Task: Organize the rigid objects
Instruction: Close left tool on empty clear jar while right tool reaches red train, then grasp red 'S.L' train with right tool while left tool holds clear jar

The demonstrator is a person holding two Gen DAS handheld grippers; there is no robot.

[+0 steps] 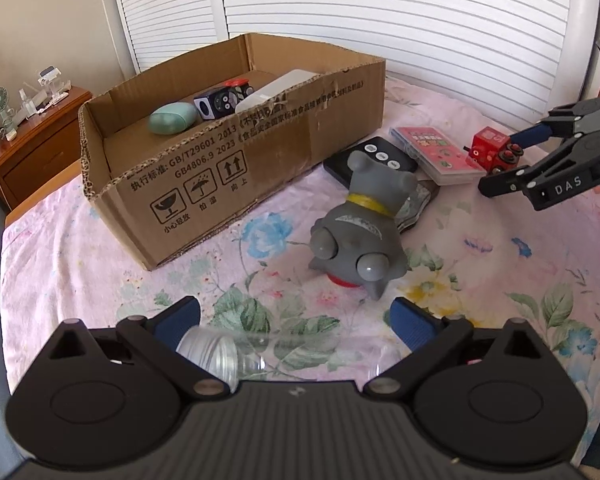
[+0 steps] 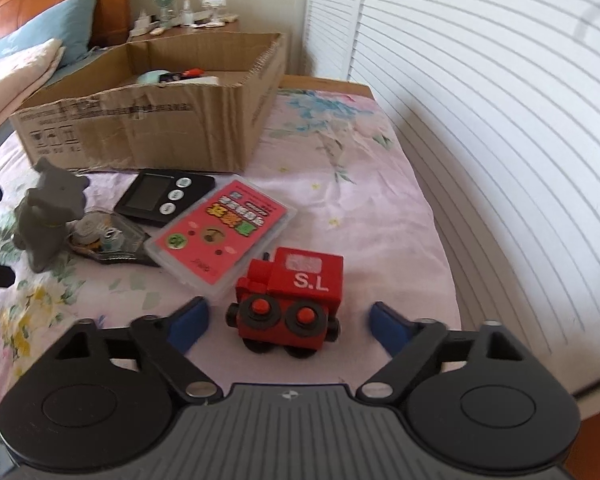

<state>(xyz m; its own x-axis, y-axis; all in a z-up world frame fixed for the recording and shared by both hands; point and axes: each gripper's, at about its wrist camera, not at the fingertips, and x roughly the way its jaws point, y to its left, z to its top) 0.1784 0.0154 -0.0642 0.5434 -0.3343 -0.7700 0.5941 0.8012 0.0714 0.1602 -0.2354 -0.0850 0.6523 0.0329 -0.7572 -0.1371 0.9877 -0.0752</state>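
My left gripper [image 1: 294,302] is open low over the flowered bedspread. A clear plastic jar [image 1: 220,354] lies on its side across its jaws, its mouth by the left finger and its far end just short of the right pad. Ahead of it a grey toy dog [image 1: 360,224] lies on the bed. My right gripper [image 2: 287,308] stands open around a red toy train [image 2: 296,300], with a gap showing on each side. In the left wrist view the right gripper [image 1: 499,162] straddles the train [image 1: 490,146] at the far right.
A cardboard box [image 1: 228,160] at the back holds a mint case [image 1: 172,118], a black cube and a white box. A black timer [image 2: 164,196], a pink card case [image 2: 220,236] and a clear packet [image 2: 108,240] lie between dog and train. White shutters stand behind; a nightstand [image 1: 40,140] stands at the left.
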